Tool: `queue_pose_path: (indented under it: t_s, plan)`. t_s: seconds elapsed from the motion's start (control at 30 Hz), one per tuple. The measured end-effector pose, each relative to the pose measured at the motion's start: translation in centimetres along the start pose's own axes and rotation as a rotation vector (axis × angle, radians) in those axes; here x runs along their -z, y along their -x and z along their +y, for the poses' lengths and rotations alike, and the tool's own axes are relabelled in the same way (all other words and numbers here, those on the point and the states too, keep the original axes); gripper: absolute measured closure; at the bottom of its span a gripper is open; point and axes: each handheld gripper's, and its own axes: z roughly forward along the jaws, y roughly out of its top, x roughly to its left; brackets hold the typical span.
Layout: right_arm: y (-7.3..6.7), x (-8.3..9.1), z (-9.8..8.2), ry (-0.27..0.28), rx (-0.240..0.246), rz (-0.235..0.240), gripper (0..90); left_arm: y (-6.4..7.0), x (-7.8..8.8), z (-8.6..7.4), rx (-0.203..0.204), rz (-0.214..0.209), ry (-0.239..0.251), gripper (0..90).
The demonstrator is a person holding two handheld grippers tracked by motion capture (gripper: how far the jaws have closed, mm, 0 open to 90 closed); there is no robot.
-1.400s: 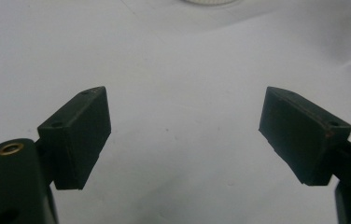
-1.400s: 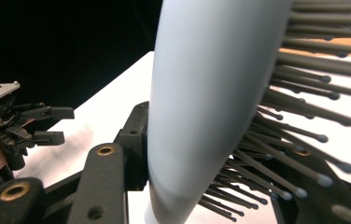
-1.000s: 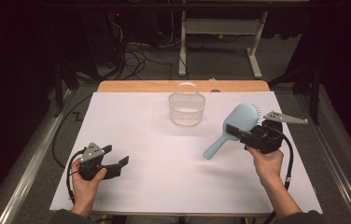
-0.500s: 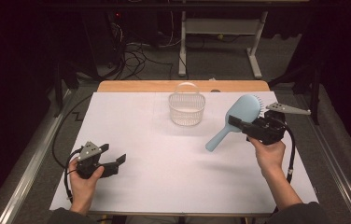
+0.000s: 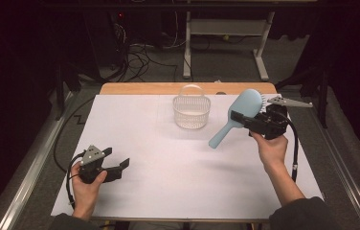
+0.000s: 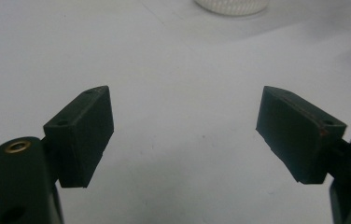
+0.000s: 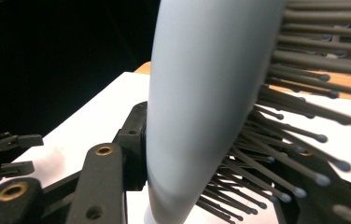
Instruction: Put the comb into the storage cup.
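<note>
Because the hairbrush (image 5: 238, 116) is hard plastic, it looks light and stiff, and its smooth back is likely slippery, so the firmest hold seems to be low on the head or at the neck, where the body narrows toward the handle. The right tongs (image 5: 241, 118) are clamped on it there, one jaw on the smooth back and the other among the bristles (image 7: 299, 140), and the brush hangs in the air over the right side of the table (image 5: 168, 191), handle sloping down toward the middle. The bristles bend, so that side may give a little. The basket (image 5: 191, 110) stands near, to the left of the brush. The left tongs (image 5: 118, 167) rest low over the table with jaws apart and nothing between them.
</note>
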Motion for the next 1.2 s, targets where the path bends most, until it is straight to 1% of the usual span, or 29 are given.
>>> queue_pose_path:
  t_s: [0.13, 0.53, 0.77, 1.03, 1.2]
  plan:
    - [0.1, -0.4, 0.6, 0.001, -0.005, 0.002, 53.1, 0.0, 0.0, 0.0, -0.001, 0.001, -0.001, 19.9]
    - [0.2, -1.0, 3.1, 0.017, 0.002, -0.035, 53.0, 0.0, -0.1, 0.0, -0.001, -0.006, 0.009, 20.0]
    - [-0.1, -2.1, 4.4, 0.007, 0.02, -0.049, 53.1, 0.0, -0.2, 0.0, -0.001, -0.009, 0.01, 20.0]
    - [-0.4, -3.4, 5.6, -0.002, 0.028, -0.055, 53.2, -0.1, -0.2, 0.0, 0.006, -0.01, 0.008, 19.9]
    - [-0.5, -4.1, 6.2, 0.002, 0.02, -0.056, 53.1, -0.1, -0.2, 0.0, 0.004, -0.011, 0.009, 19.9]
